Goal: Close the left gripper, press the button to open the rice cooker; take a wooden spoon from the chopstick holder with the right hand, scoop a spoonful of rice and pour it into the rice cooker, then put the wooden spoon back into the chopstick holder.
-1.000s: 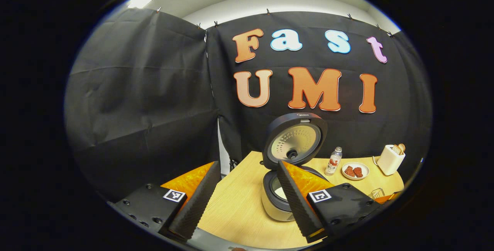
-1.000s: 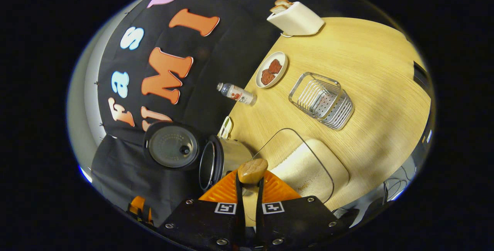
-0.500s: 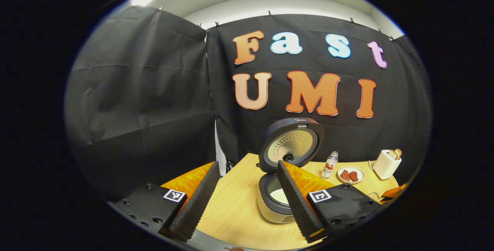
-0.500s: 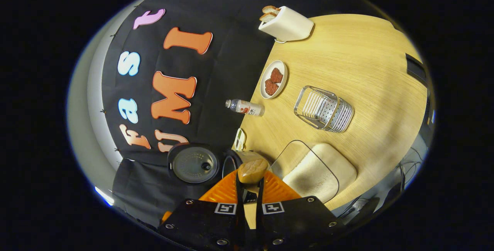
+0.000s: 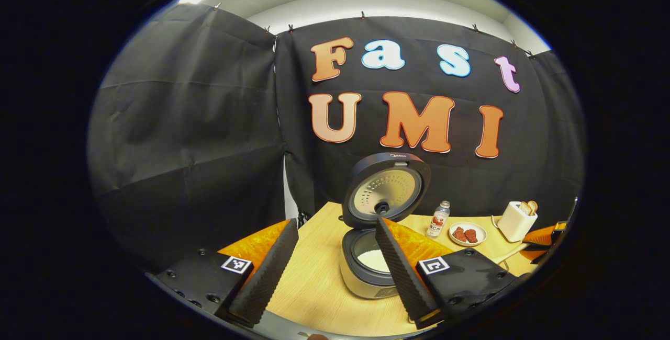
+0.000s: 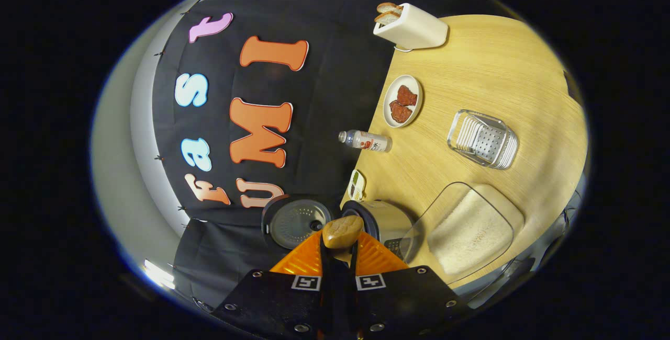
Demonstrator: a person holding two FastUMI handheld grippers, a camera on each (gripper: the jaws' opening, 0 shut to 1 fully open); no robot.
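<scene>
Rice cooker (image 5: 366,272) on the desk (image 5: 314,287), lid up, white rice in the pot. Left hand-held gripper (image 5: 330,272) level before the cooker, fingers spread wide apart. Right hand-held gripper (image 6: 339,256) rolled sideways above the cooker, clamped tight on the wooden spoon (image 6: 342,231), bowl over the pot's rim. Chopstick holder (image 6: 484,138) well beyond the cooker, past the rice container (image 6: 471,230).

On the table (image 5: 314,287), rice cooker (image 5: 366,272) stands lid up before the booth wall, with bottle (image 5: 438,218), plate (image 5: 469,234) and toaster (image 5: 515,219) in a row to its right.
</scene>
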